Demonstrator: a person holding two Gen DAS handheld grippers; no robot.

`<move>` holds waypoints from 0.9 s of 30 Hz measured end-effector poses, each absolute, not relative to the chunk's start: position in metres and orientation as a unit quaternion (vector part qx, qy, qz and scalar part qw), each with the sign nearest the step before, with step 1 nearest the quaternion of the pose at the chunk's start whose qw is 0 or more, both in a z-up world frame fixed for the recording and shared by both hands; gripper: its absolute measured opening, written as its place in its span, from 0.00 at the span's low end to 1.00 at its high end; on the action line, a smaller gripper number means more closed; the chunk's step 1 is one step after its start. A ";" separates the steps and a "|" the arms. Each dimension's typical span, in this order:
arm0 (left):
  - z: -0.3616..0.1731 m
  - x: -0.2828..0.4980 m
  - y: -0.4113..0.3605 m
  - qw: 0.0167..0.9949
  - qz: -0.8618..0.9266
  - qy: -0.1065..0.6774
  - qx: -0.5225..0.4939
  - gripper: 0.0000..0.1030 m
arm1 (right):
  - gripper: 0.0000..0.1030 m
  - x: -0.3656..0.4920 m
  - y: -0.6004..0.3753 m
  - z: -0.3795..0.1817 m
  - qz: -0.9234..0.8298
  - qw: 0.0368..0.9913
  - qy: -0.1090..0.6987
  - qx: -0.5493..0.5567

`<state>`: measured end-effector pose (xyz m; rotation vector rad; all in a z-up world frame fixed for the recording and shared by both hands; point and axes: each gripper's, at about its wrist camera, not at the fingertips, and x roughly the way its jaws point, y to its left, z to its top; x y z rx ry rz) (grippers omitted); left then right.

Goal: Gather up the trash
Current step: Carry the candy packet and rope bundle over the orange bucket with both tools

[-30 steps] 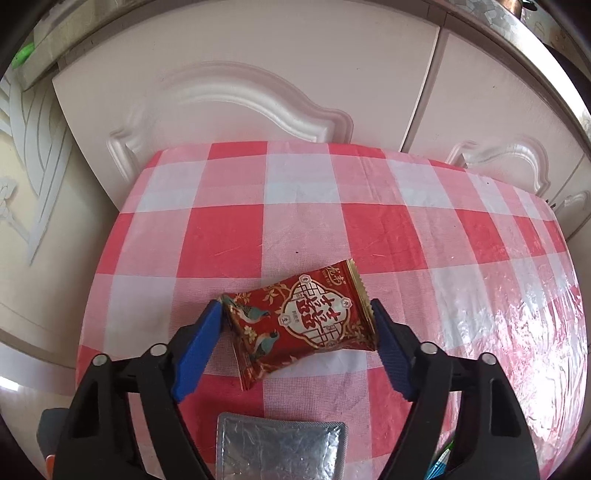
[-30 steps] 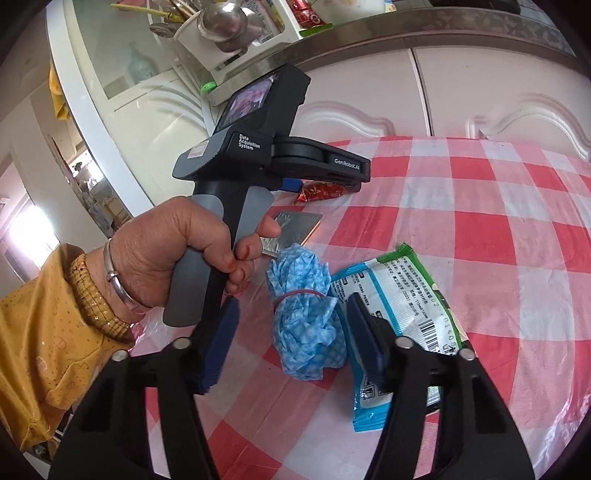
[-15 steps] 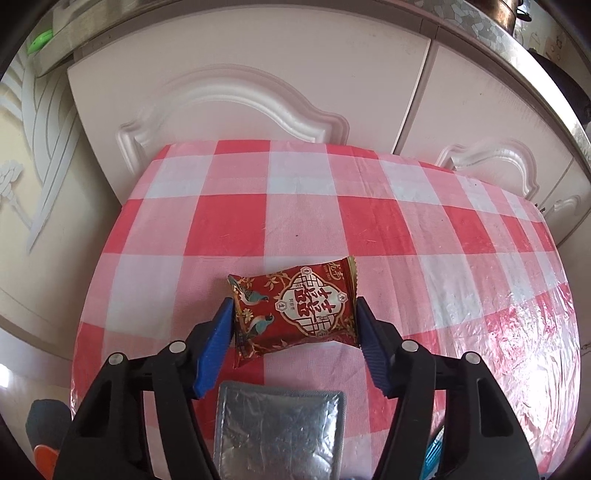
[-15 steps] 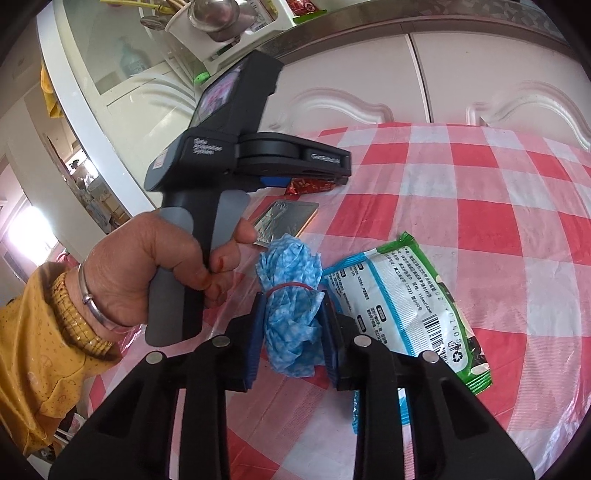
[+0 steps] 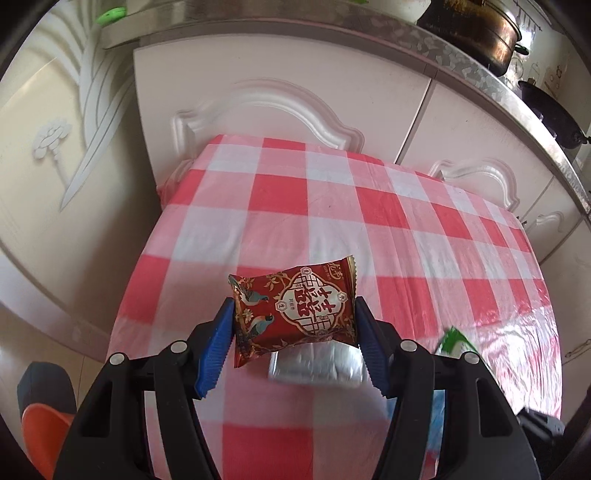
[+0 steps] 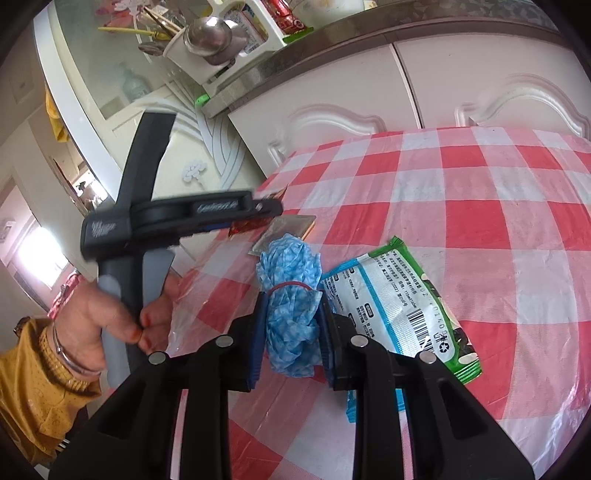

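White panelled cabinets (image 5: 280, 92) behind red-checked table (image 5: 332, 206), daylight at left

A red-and-white checked cloth (image 5: 332, 206) covers the bench, under a clear plastic sheet that shines at its right edge. Behind it stand white cabinet doors (image 5: 280, 92) with raised arched panels. On the grey counter (image 6: 295, 55) above sit a dark pot (image 5: 476, 26), a white utensil holder (image 6: 207, 48) and a steel ladle (image 6: 208, 35).
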<state>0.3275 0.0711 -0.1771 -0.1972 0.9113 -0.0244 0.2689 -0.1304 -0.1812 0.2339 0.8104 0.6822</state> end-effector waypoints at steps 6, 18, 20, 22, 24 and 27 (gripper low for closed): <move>-0.181 0.285 0.087 0.893 -0.006 0.437 -0.105 0.62 | 0.26 0.261 -0.138 -0.179 0.326 0.857 0.378 0.125; -0.165 0.152 0.117 0.893 0.050 0.420 -0.154 0.62 | 0.26 0.252 -0.163 -0.176 0.350 0.840 0.354 0.214; -0.164 0.124 0.124 0.888 0.073 0.422 -0.169 0.62 | 0.26 0.255 -0.167 -0.176 0.358 0.832 0.353 0.234; -0.162 0.104 0.130 0.883 0.095 0.423 -0.181 0.62 | 0.26 0.259 -0.170 -0.178 0.371 0.818 0.353 0.264; -0.159 0.083 0.137 0.879 0.119 0.424 -0.184 0.62 | 0.26 0.265 -0.172 -0.180 0.373 0.810 0.358 0.278; -0.153 0.059 0.146 0.876 0.146 0.417 -0.194 0.62 | 0.26 0.269 -0.174 -0.181 0.386 0.796 0.359 0.298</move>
